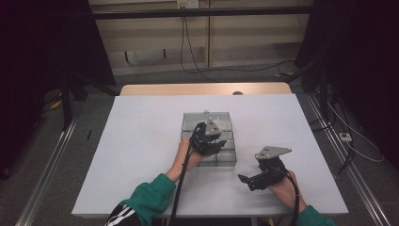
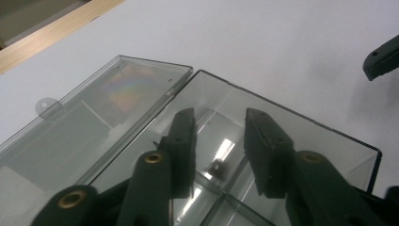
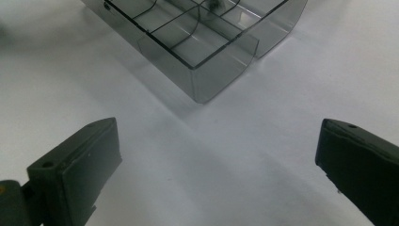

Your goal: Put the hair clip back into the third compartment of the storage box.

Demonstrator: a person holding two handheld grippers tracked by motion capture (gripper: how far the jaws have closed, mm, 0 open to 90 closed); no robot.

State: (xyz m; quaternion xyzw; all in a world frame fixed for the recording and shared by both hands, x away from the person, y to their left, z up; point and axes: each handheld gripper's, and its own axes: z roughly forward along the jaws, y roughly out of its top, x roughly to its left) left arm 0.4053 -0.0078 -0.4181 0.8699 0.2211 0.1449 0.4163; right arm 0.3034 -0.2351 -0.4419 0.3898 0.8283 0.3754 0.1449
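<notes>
High view: a clear plastic box lies near the middle of the white surface, its lid folded open on the far side. The left gripper hovers over the box. The right gripper sits on the surface just right of the box, apart from it.

Left gripper view: the jaws stand narrowly apart, holding nothing, above the divided compartments. A small dark object lies in one compartment below them.

Right gripper view: the jaws stand wide apart, empty, over bare surface. A corner of the box lies ahead.
</notes>
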